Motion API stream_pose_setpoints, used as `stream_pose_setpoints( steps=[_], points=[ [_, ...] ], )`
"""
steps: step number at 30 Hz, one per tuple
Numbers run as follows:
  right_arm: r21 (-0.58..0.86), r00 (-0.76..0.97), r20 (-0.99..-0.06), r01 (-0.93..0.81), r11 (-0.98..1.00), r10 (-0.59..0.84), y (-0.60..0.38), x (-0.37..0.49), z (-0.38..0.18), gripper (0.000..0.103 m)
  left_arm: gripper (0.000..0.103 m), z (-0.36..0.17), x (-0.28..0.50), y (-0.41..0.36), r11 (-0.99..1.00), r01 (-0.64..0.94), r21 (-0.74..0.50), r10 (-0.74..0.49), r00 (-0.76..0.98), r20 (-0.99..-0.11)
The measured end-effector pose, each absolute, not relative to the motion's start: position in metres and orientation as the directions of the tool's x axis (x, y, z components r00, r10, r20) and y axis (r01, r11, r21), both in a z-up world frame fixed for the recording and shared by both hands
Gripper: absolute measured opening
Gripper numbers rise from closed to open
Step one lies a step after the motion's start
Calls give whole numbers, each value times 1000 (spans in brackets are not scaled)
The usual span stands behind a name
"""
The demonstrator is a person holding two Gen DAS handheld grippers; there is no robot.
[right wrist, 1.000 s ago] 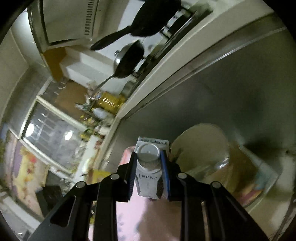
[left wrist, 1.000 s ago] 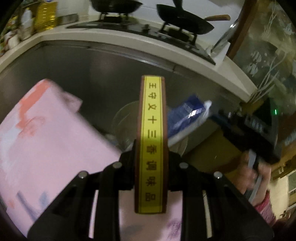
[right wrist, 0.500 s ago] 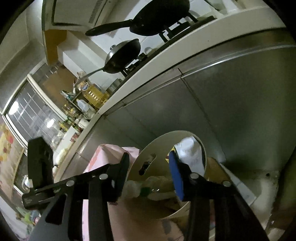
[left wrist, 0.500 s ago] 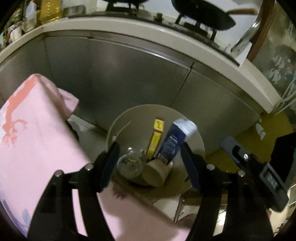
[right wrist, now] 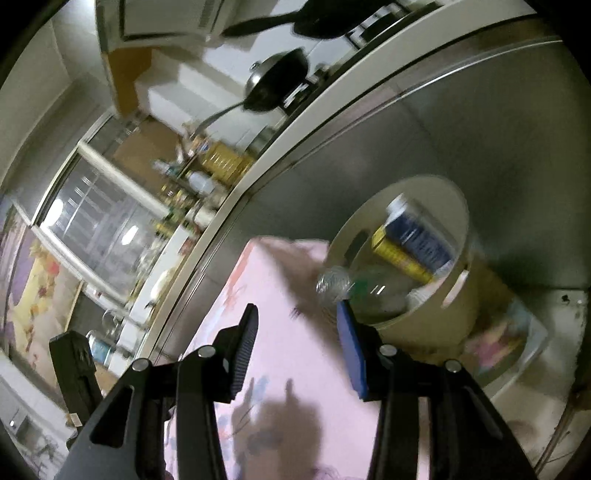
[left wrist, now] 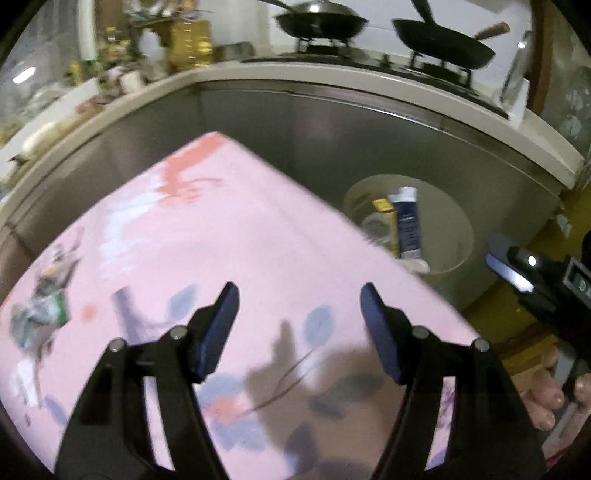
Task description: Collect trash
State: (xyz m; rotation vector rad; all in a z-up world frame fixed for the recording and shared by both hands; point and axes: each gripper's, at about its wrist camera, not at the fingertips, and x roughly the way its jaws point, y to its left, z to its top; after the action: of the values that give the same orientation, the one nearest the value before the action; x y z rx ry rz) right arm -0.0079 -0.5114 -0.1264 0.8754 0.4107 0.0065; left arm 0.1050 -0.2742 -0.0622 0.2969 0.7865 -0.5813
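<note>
A cream trash bin point(left wrist: 452, 221) stands on the floor past the pink table's corner. In it lean a yellow box point(left wrist: 386, 218) and a blue carton point(left wrist: 409, 225). My left gripper point(left wrist: 299, 291) hovers open over the pink tablecloth point(left wrist: 221, 229), with nothing between its fingers. The right wrist view shows the bin point(right wrist: 436, 195) with the blue carton point(right wrist: 419, 236), the yellow box point(right wrist: 399, 256) and a clear plastic bottle point(right wrist: 338, 284). My right gripper point(right wrist: 297, 310) is open and empty above the table edge. A crumpled grey-green wrapper point(left wrist: 40, 317) lies on the cloth at far left.
Steel cabinet fronts point(left wrist: 332, 140) curve behind the bin, under a counter with a stove and dark pans point(left wrist: 317, 22). The right gripper's body point(left wrist: 535, 273) and a hand point(left wrist: 546, 402) show at the right edge. A flat printed item point(right wrist: 506, 343) lies on the floor beside the bin.
The left gripper let go of the yellow box and the right let go of the blue carton; both now sit in the bin. Both grippers opened and drew back over the pink table.
</note>
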Motion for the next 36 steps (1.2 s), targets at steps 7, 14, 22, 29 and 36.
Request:
stream_pose_setpoints(
  steps=[7, 14, 22, 29, 36],
  points=[
    [719, 893, -356, 73, 691, 276, -446, -9, -107, 42, 65, -42, 84, -203, 871, 485, 73, -307, 655, -691],
    [713, 863, -353, -3, 701, 362, -394, -2, -89, 46, 65, -28, 68, -144, 918, 386, 94, -235, 718, -655],
    [688, 820, -373, -69, 722, 433, -342, 10, -76, 48, 65, -25, 60, -90, 950, 301, 84, -178, 743, -645],
    [668, 778, -407, -104, 737, 479, -305, 22, -75, 48, 65, -28, 63, -50, 971, 225, 83, -121, 758, -641],
    [650, 745, -434, -129, 749, 506, -278, 31, -74, 48, 65, -32, 70, -18, 984, 163, 71, -80, 760, -645]
  ],
)
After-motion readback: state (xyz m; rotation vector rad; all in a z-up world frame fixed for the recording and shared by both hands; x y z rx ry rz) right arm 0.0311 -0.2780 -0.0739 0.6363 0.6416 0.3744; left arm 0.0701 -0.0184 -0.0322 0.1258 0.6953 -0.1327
